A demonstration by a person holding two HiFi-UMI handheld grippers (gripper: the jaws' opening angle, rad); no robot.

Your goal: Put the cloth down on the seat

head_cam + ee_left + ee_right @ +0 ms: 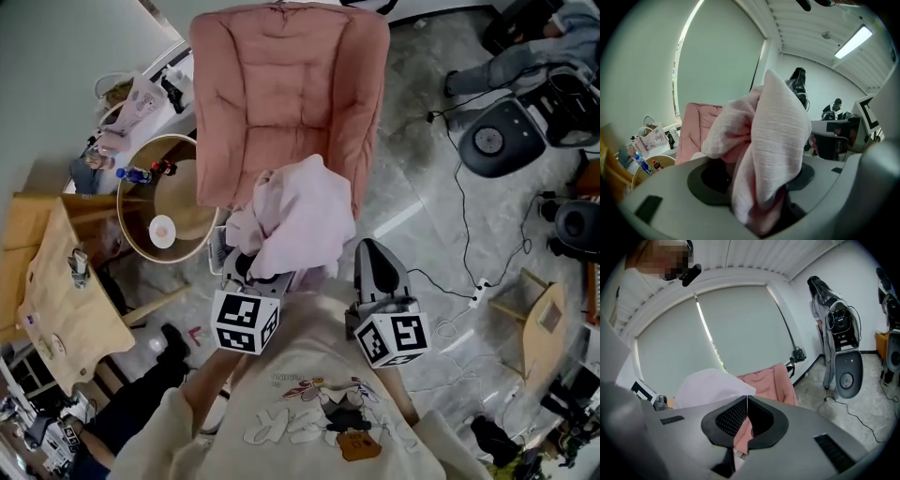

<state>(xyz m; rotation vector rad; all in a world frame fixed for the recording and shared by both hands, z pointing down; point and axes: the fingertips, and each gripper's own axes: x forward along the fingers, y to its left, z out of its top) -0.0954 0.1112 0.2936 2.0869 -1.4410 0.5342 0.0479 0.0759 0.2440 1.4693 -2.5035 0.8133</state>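
Observation:
A pale pink cloth (302,217) hangs bunched from my left gripper (255,265), just in front of the pink armchair (281,84) and over the front edge of its seat (281,150). In the left gripper view the cloth (768,140) fills the space between the jaws, which are shut on it, with the armchair (691,129) behind. My right gripper (371,247) hangs to the right of the cloth, off the chair's front right corner. Its jaws meet at the tips in the right gripper view (747,399), holding nothing; the cloth (710,385) and armchair (771,378) lie beyond.
A round wooden side table (141,192) with small bottles stands left of the chair, and a wooden table (56,300) is further left. Cables and a power strip (478,292) cross the floor at right, near a black round machine base (497,141) and a wooden stool (544,323).

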